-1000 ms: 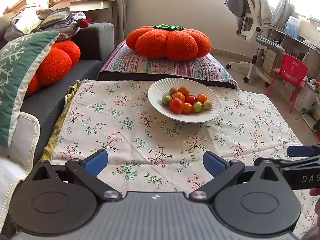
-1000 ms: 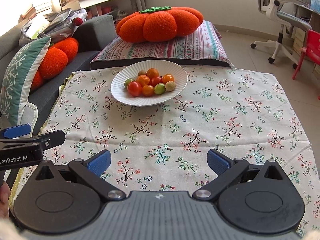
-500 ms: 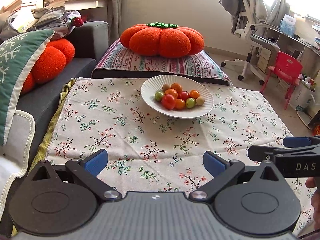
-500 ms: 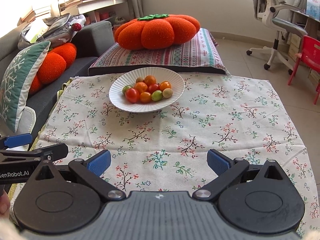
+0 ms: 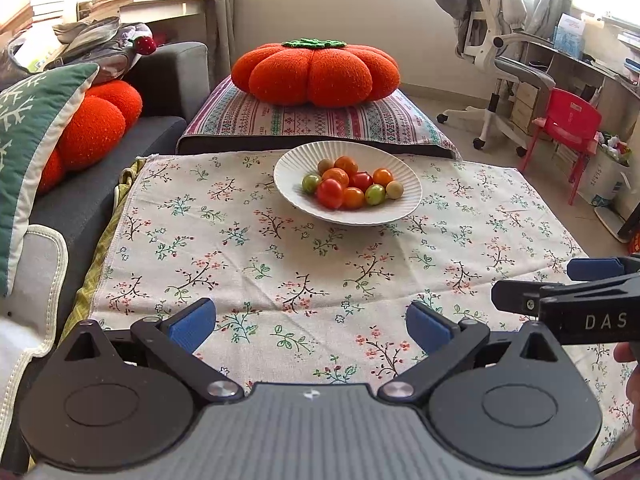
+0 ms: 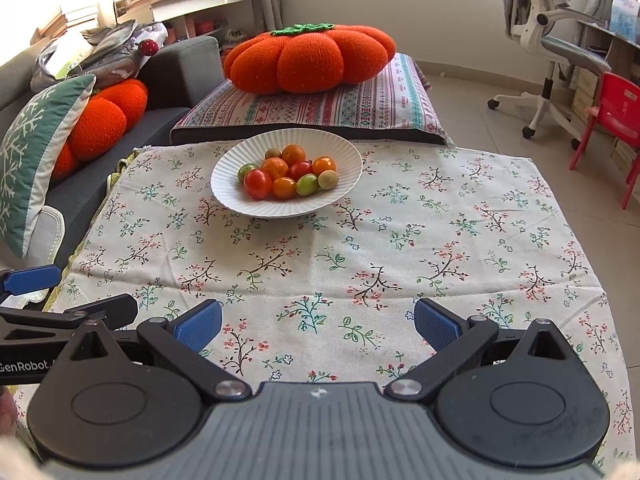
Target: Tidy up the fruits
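Floral cloth (image 5: 280, 248) on desk; fruits (image 5: 348, 186) heaped in plate (image 5: 404, 184) at 12 o'clock. Left claw (image 5: 310, 320) and right claw (image 6: 318, 322) both released, holding nothing. Fits sorted or unsorted.

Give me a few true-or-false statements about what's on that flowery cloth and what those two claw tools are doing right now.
1. The small fruits all lie in the white plate. True.
2. The left gripper is shut on a fruit. False: it is open and holds nothing.
3. The plate sits on the floral tablecloth. True.
4. The right gripper touches the plate. False: it hangs open over the cloth's near end, well short of the plate.
5. All the fruits are red. False: red, orange, green and pale ones show.
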